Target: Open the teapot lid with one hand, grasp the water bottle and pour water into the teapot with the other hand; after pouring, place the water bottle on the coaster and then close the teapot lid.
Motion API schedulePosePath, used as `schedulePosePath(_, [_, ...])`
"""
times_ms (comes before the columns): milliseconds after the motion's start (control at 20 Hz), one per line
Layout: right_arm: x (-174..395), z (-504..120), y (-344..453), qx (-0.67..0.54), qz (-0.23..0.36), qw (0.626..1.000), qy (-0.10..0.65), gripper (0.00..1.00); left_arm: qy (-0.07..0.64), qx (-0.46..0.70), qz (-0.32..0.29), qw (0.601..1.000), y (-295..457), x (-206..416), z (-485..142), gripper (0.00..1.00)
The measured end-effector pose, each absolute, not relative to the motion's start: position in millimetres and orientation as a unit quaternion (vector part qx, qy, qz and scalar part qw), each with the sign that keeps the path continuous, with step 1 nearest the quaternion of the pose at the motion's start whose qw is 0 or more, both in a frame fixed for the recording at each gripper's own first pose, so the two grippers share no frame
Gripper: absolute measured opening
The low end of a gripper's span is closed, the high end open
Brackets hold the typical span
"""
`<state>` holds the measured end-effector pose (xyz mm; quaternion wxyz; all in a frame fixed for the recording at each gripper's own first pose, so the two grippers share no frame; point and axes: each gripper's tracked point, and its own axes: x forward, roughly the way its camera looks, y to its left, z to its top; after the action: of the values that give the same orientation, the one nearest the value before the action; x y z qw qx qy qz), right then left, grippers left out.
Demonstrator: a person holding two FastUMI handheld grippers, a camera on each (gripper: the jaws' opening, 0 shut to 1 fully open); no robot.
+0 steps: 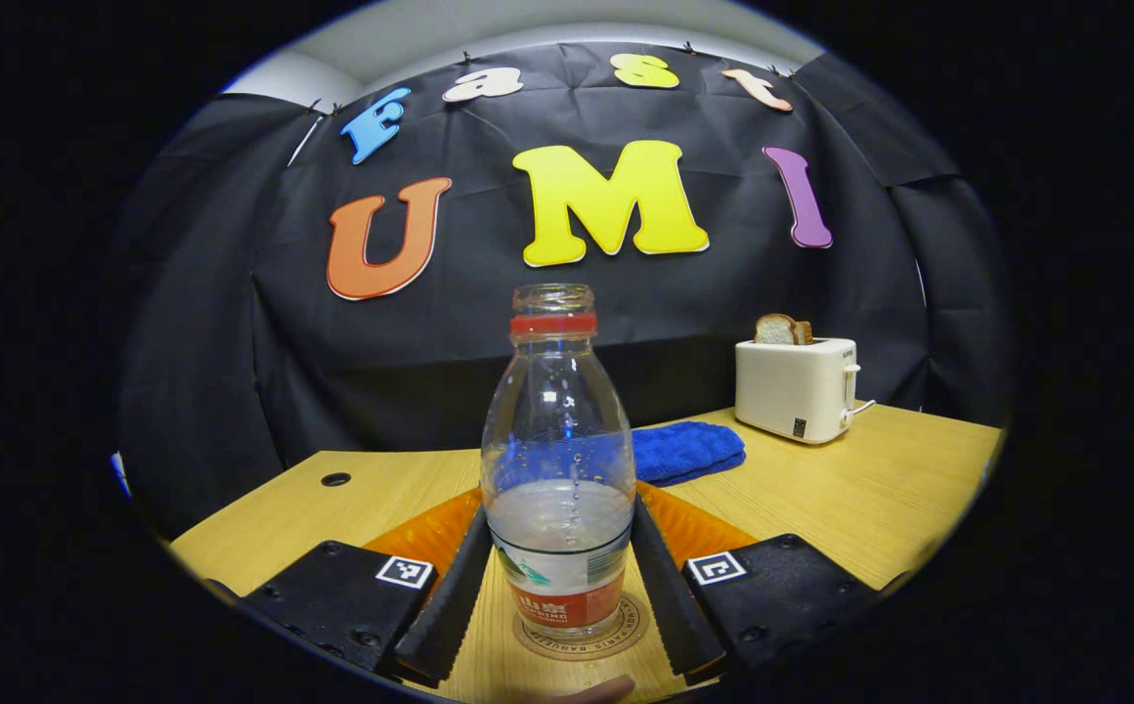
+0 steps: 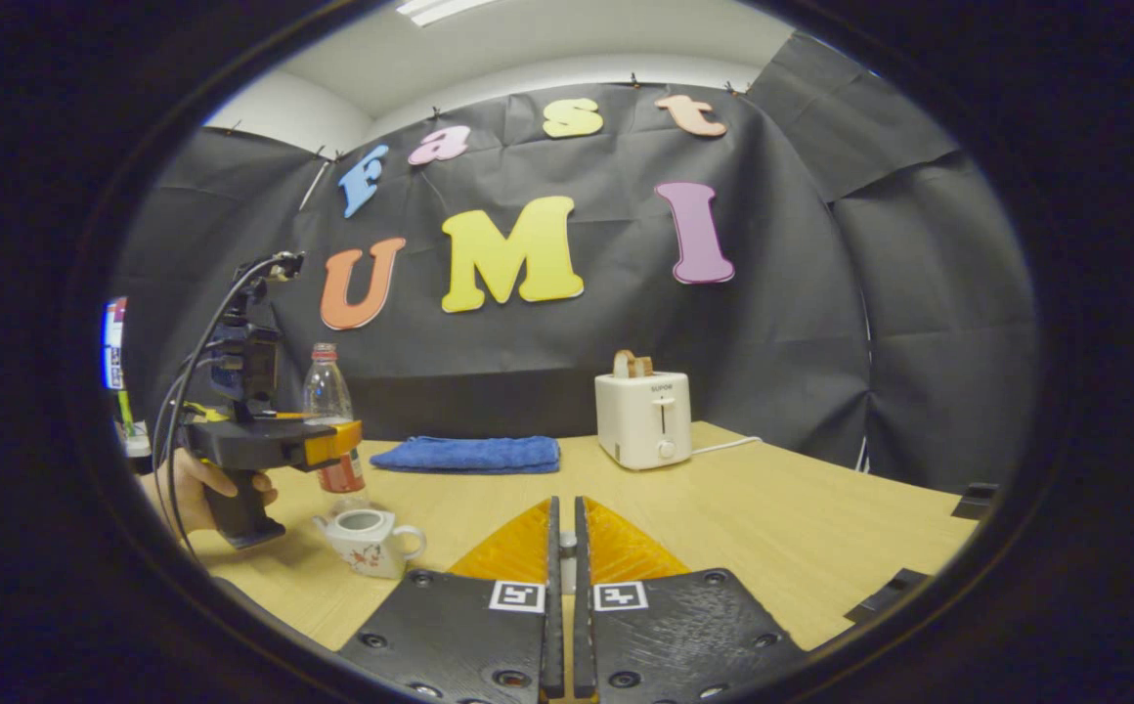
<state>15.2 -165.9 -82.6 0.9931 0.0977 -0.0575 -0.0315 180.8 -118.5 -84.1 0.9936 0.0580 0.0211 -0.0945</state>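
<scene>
1. Clear plastic water bottle is standing upright on the round coaster, cap off, roughly a third full, droplets clinging inside.
2. Left gripper is sitting around the bottle's lower half, one finger on each side. They're right up against the plastic, but I can't tell if they're actually squeezing or just touching.
3. From the right gripper view you can see that same gripper off at the left, a hand wrapped around its handle, the bottle poking up just behind it.
4. Little white teapot is sitting on the wooden table just in front of the bottle, top open, no lid on it.
5. Right gripper is hanging over the near part of the table, fingers clenched together with something small and pale pinched between them. Could be the lid, too hidden to say.
6. Blue towel is lying flat toward the far edge, and a white toaster with bread sticking out is standing to its right.
</scene>
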Motion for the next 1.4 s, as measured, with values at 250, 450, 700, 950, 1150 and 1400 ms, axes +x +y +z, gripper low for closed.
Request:
schedulePosePath(250, [20.9, -93.9, -162.1, 0.106, -0.024, 0.993, -0.036, 0.04, 0.034, 0.042, -0.105, 0.993, -119.4, 182.4, -93.5, 0.80])
schedulePosePath(450, [22.1, -95.7, -159.4, 0.102, -0.023, 0.994, -0.033, 0.04, 0.048, 0.051, -0.107, 0.992, -118.2, 184.3, -102.2, 0.81])
schedulePosePath(700, [24.8, -100.5, -158.0, 0.111, -0.015, 0.993, -0.022, 0.05, 0.073, 0.047, -0.115, 0.990, -120.3, 184.1, -115.5, 0.82])
schedulePosePath(950, [24.3, -100.8, -161.6, 0.112, -0.020, 0.993, -0.021, 0.04, 0.087, 0.046, -0.120, 0.988, -120.5, 181.9, -121.6, 0.87])
schedulePosePath(1150, [24.6, -100.5, -160.7, 0.112, -0.021, 0.993, -0.022, 0.04, 0.082, 0.044, -0.114, 0.989, -116.9, 180.3, -117.7, 0.93])
schedulePosePath(1400, [24.1, -102.1, -159.9, 0.111, -0.026, 0.993, -0.019, 0.04, 0.092, 0.039, -0.127, 0.987, -119.8, 168.5, -121.0, 0.95])
